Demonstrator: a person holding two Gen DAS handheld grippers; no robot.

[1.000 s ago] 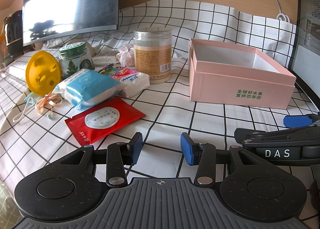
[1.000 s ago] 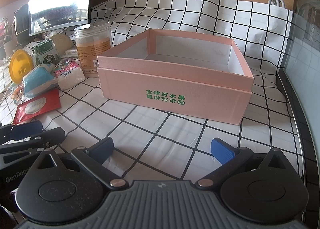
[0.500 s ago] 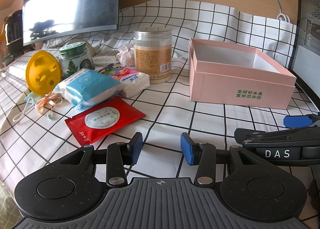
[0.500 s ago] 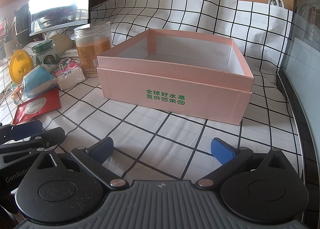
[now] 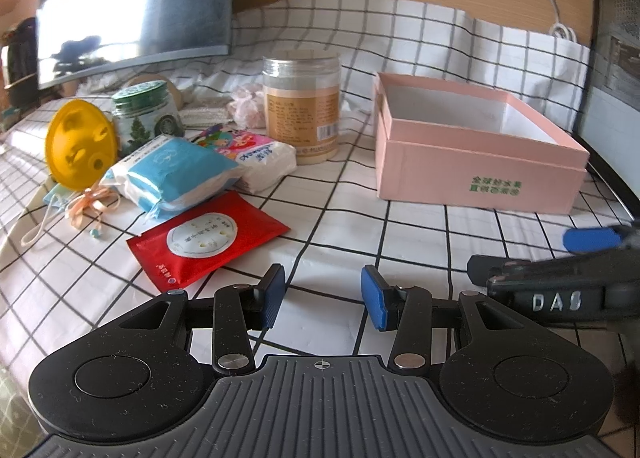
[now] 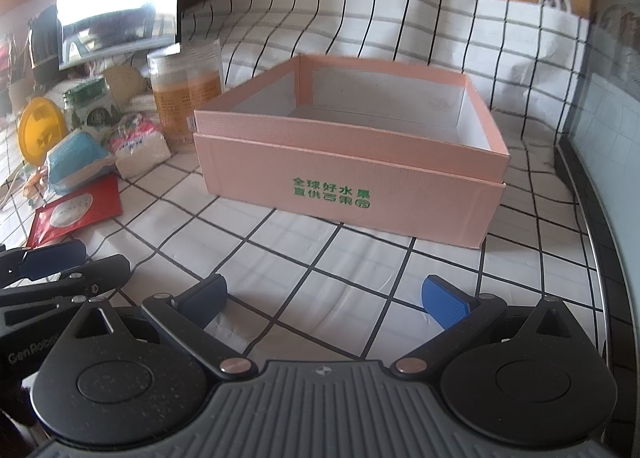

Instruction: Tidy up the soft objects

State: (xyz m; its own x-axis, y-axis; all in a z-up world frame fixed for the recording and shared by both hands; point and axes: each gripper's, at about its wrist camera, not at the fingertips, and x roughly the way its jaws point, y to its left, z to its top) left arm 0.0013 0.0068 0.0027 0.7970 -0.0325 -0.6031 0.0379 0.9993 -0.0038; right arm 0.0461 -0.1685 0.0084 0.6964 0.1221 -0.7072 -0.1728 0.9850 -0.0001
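Currently both the left gripper (image 5: 322, 298) and right gripper (image 6: 324, 300) gape empty; soft blue-white tissue pack (image 5: 172, 173) lies outside the empty pink cardboard box (image 6: 352, 161); reaching risks toppling the plastic jar (image 5: 302, 105)

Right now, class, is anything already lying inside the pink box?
No: in the right wrist view the pink box shows only its bare white floor and inner walls.
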